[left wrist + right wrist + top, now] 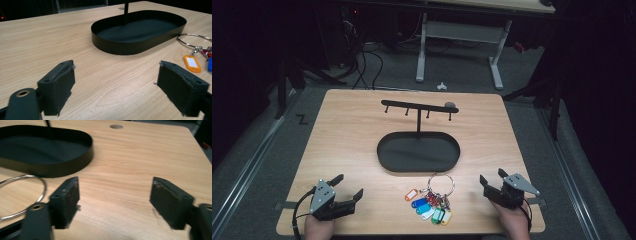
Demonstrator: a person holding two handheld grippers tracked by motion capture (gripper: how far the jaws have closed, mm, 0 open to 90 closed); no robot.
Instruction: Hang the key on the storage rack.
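- Resting low at the near-left of the black oval tray (418, 151), the left gripper (348, 189) sits in the person's left hand (318, 227) on the wooden table (347, 130); its jaws are spread wide with bare wood between them, gripping nothing.
- Just in front of the tray, on the near side, lies a large metal key ring (441, 183) carrying a bunch of coloured tags (428, 206): orange, blue, white, green and yellow, fanned toward the table's near edge.
- From the tray's far edge a thin black post rises to a crossbar with small hooks (418, 106).
- At the near-right of the tray, the right gripper (493, 178) is held in the right hand (512, 217); its jaws also stand wide apart, empty, and in the right gripper view the key ring lies just beside the left jaw.
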